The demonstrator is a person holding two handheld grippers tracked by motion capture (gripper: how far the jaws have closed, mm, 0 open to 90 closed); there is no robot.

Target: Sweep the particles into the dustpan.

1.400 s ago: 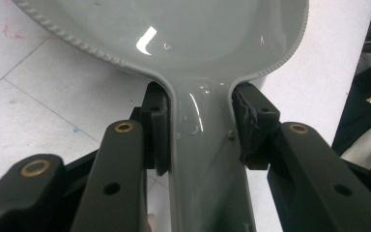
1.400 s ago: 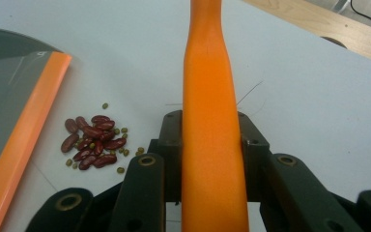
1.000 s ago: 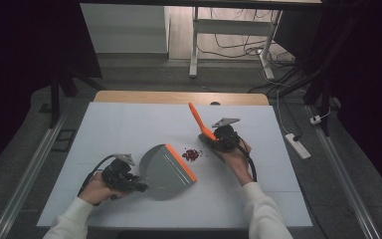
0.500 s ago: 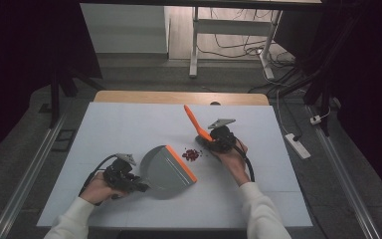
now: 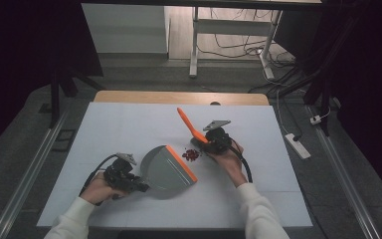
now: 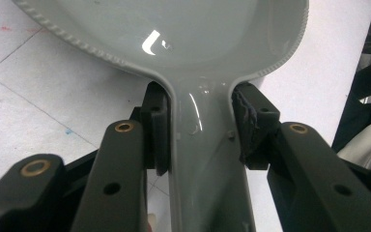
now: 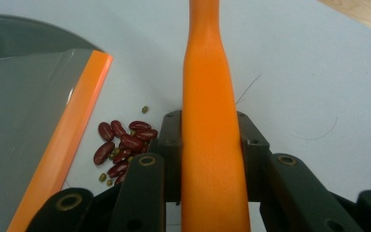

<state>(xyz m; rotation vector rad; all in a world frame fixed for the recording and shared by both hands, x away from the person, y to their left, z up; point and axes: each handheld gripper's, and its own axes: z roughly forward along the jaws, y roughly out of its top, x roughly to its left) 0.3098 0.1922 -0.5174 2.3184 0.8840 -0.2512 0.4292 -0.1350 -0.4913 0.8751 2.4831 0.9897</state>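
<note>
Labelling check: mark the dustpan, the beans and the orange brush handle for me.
dustpan (image 5: 165, 169), high view, on its grey pan floor.
beans (image 7: 123, 142), right gripper view, on the middle of the red pile.
orange brush handle (image 7: 207, 96), right gripper view, on the shaft above the jaws.

Pretty dim room overall, with most of the light landing on the white table (image 5: 129, 124), which has a strip of bare wood (image 5: 179, 97) along its far edge. The floor (image 5: 144, 74) is grey, and metal rails (image 5: 25, 184) run along both sides of the table. Past the far edge there's a white metal desk frame (image 5: 195, 45) with a tangle of cables (image 5: 229, 45) on the lighter floor behind it. A white power strip (image 5: 296, 145) lies on the floor off to the right. Both sides are dark, looks like black curtains (image 5: 25, 55).
</note>
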